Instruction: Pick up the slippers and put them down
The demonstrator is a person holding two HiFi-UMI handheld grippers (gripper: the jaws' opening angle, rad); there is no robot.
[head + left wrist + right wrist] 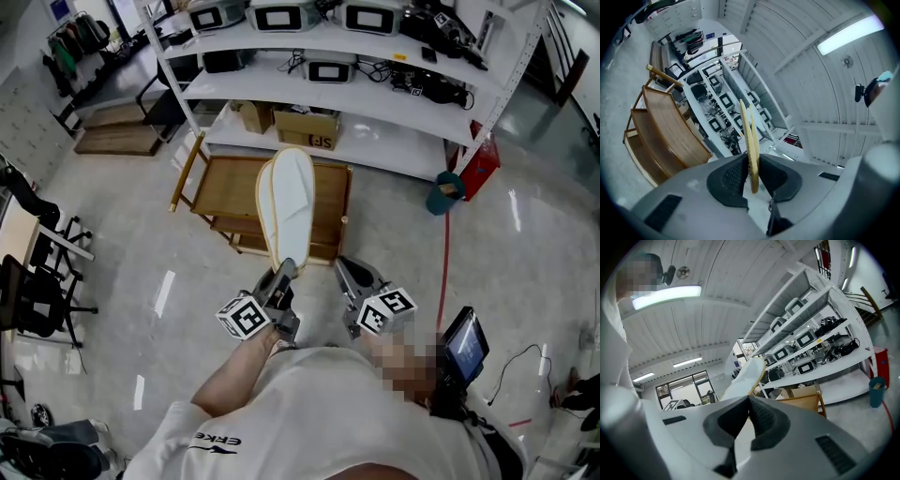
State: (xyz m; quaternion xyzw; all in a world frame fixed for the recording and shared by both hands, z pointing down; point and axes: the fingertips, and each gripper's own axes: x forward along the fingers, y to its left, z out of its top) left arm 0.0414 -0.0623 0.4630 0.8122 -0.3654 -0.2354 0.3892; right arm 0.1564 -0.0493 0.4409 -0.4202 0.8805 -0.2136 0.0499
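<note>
Nearest, a person in a white shirt (328,412), one tool in each hand, both pointing away from the body.

Item: left tool (284,274). Jaws drawn close and clamped on the near end of the slippers (289,202), one dark pad pressing each side; the left gripper view shows the yellow edges pinched between the pads.

Item: slippers, one pair, white with yellow edging, pressed flat against each other. They reach out ahead of the left tool, broad white face turned upward, held in the air and clear of the floor.

Item: right tool (349,274), just beside the left one. Jaws together at the tips, nothing between them; the slippers pass on its left, not touching it.

Item: low wooden rack (225,183) on the floor, beyond and below the slippers' far end.

Item: white shelving (375,155) behind the rack, carrying screens and cables, with a cardboard box (307,128) on its lowest shelf.

Item: teal bin (445,194) on the floor by the shelving's right post.
</note>
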